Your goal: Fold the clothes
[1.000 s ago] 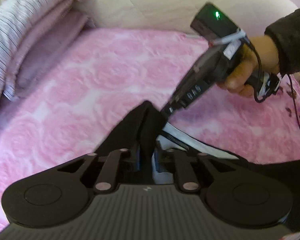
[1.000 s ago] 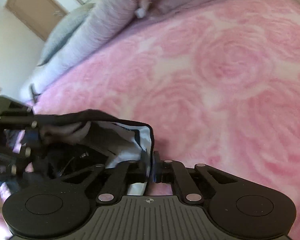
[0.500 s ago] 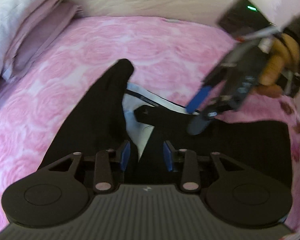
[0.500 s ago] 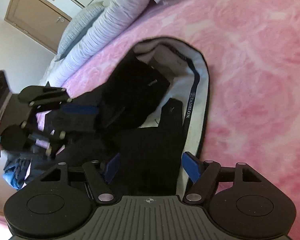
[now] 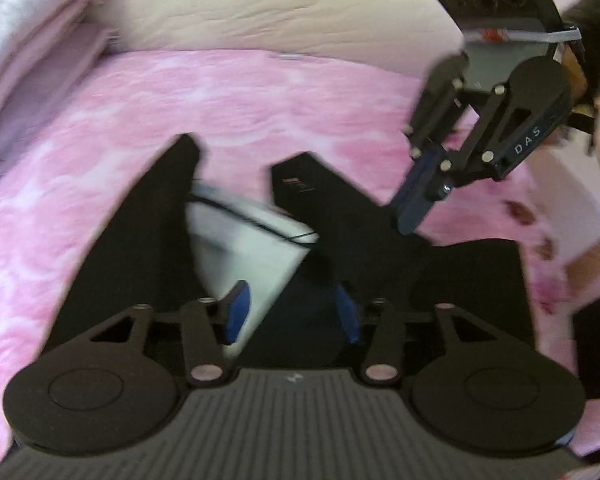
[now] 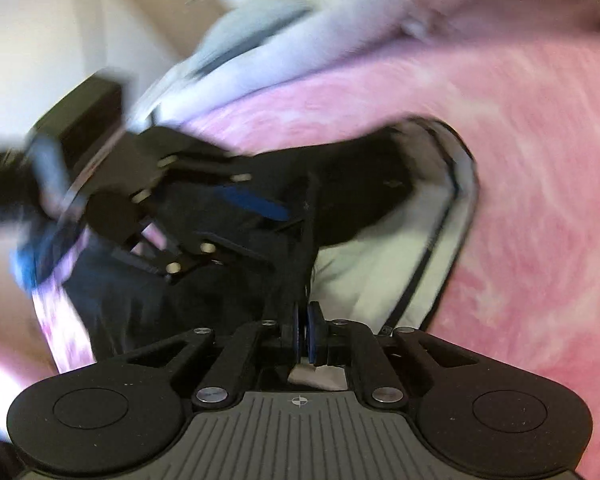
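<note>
Garment [image 5: 364,232] blurred; left gripper [image 5: 292,312] open, empty; right gripper [image 6: 305,338] pinching black edge.

Two wrist fisheyes, close above the bed [image 5: 100,128], facing inward, sharing the black garment [image 5: 140,240]

The garment [image 5: 148,248] lies on the bedspread [image 5: 260,96], pillows [image 5: 32,40] behind it at left.

Left claw [image 5: 292,312] gapes; right claw [image 6: 305,336] pinched closed.
</note>
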`<state>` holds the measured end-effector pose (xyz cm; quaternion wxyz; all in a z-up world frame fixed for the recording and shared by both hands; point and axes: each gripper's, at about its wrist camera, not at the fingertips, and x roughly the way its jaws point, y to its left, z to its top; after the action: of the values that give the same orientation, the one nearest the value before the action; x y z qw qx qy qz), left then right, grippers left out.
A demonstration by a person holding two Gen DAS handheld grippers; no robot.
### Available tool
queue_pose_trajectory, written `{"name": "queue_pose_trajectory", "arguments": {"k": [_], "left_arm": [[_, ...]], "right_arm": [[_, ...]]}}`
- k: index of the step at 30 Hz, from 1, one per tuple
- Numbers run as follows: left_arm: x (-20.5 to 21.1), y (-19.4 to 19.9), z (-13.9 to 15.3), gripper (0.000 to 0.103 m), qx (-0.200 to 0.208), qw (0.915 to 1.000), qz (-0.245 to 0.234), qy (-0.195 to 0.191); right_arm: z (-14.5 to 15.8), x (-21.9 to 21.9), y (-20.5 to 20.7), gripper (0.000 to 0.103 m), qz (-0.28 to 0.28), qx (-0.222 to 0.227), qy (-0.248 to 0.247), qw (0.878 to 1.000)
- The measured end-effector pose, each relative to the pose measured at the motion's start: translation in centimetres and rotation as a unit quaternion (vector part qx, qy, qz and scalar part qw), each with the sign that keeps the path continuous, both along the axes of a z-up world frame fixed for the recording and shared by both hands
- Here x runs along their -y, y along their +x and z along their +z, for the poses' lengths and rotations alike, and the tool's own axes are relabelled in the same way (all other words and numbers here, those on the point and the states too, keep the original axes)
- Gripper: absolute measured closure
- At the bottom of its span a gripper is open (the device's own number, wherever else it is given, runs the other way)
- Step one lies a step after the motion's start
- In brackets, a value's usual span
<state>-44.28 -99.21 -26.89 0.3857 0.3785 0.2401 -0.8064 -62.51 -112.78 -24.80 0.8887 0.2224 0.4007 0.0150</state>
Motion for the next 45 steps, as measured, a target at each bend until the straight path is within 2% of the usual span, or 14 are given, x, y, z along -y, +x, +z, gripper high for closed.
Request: {"name": "queue_pose_trajectory", "arguments": {"k": [2, 5, 6, 10, 14, 20, 23, 25, 26, 32, 36, 38, 41, 45], "left_arm": [[-0.2, -0.3, -0.3, 0.06, 0.003, 1.0, -0.006, 0.001], [-0.5, -0.8, -0.7, 0.094, 0.01, 0.9999, -0.013, 0.002], [-0.6, -0.9, -0.8, 0.096, 0.013, 0.9998, -0.015, 0.002], [-1.5, -0.7, -1.3, 0.096, 0.025, 0.9997, 0.003, 0.002], [-2.6, -0.1, -1.5, 0.095, 0.037, 0.9985, 0.04, 0.002], [-4.4, -0.5, -1.8, 0.094, 0.038, 0.9968, 0.07, 0.006], [-5.4, -1.2, -1.9, 0.093, 0.045, 0.9956, 0.081, 0.007], [-6.1, -1.5, -1.4, 0.093, 0.054, 0.9945, 0.09, -0.001], [-6.4, -1.4, -0.9, 0.093, 0.055, 0.9936, 0.099, -0.007], [-6.5, 0.4, 1.0, 0.087, 0.055, 0.9854, 0.157, -0.036], [-4.3, 1.9, -0.1, 0.079, 0.071, 0.9811, 0.176, -0.038], [-3.7, 2.0, -0.6, 0.079, 0.079, 0.9812, 0.171, -0.039], [-4.0, 1.5, -0.8, 0.077, 0.09, 0.983, 0.154, -0.044], [-5.0, 0.7, -1.4, 0.076, 0.097, 0.9838, 0.146, -0.038]], "right_arm": [[1.0, -1.3, -0.2, 0.097, 0.048, 0.004, -0.041, 0.998], [1.4, -1.4, -0.5, 0.097, 0.073, 0.008, -0.055, 0.996], [1.2, -1.1, -0.6, 0.097, 0.072, 0.008, -0.054, 0.996], [-0.9, 2.9, 1.0, 0.088, -0.023, -0.005, -0.032, 0.999], [-4.2, 5.2, 5.5, 0.035, -0.022, 0.007, -0.044, 0.999], [-8.3, 7.9, 11.5, 0.035, 0.04, 0.048, -0.031, 0.998], [-9.5, 9.2, 13.3, 0.042, 0.07, 0.046, 0.032, 0.996], [-9.7, 10.0, 13.4, 0.068, 0.086, 0.013, 0.085, 0.993], [-9.5, 10.0, 12.9, 0.098, 0.095, 0.0, 0.1, 0.99], [-6.7, 9.8, 7.3, 0.103, 0.113, -0.079, 0.204, 0.969], [-5.6, 9.8, 5.2, 0.102, 0.051, -0.056, 0.164, 0.984], [-5.4, 9.6, 5.4, 0.091, 0.017, -0.042, 0.114, 0.992], [-5.7, 9.4, 6.7, 0.039, 0.014, -0.001, 0.078, 0.997], [-6.8, 9.7, 10.0, 0.036, 0.023, 0.03, 0.095, 0.995]]}}
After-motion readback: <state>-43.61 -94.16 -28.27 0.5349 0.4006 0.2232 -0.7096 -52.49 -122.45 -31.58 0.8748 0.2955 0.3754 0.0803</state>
